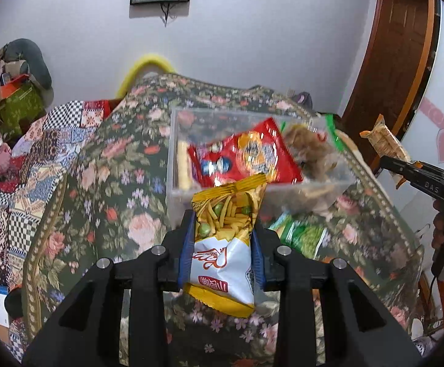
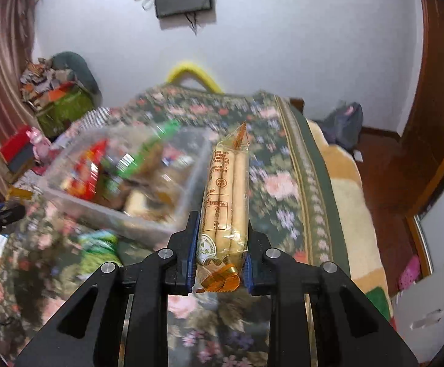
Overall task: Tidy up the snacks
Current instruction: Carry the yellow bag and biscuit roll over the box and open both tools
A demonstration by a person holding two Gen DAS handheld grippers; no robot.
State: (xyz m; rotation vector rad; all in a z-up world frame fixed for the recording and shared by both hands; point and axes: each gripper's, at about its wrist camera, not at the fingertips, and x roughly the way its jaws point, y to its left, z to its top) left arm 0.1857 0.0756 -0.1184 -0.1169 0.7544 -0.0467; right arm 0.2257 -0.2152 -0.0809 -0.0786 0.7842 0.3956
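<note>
My left gripper [image 1: 223,238] is shut on a yellow and white snack bag [image 1: 226,244] with green peas and sticks printed on it, held just in front of a clear plastic bin [image 1: 179,202]. The bin holds a red snack bag [image 1: 246,156] and other packets. My right gripper [image 2: 220,241] is shut on a clear packet of pale rice sticks [image 2: 225,202], held upright to the right of the bin [image 2: 188,189]. The right gripper and its packet [image 1: 385,140] also show at the right in the left wrist view. A green snack bag [image 1: 301,232] lies on the table by the bin.
The table wears a dark floral cloth [image 1: 105,183]. A patchwork cover [image 1: 23,165] and cluttered boxes [image 1: 14,101] lie left. A wooden door [image 1: 396,46] stands right. A cream blanket [image 2: 347,202] lies right of the table.
</note>
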